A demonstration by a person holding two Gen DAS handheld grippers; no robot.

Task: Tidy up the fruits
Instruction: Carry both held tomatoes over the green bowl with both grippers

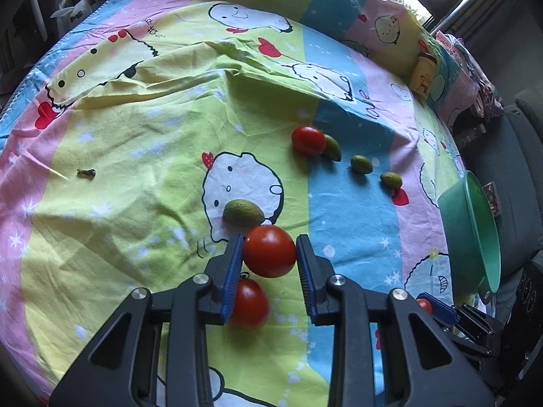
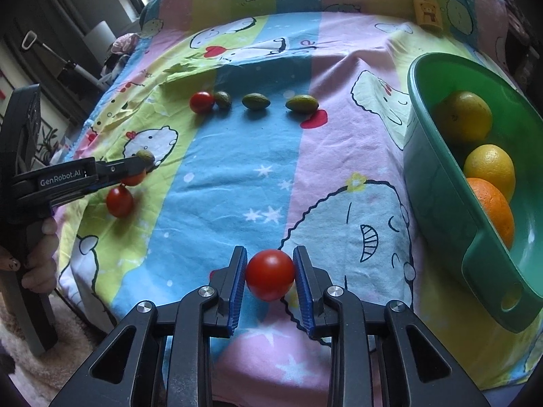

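Left gripper [image 1: 269,249] clamped on a glossy red tomato [image 1: 269,251]; right gripper [image 2: 269,273] likewise gripped another tomato [image 2: 269,274], left of green basin [image 2: 441,176].

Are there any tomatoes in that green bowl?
No, the green bowl holds only three citrus fruits: two yellow ones and an orange; the tomatoes are on the cloth or in the grippers.
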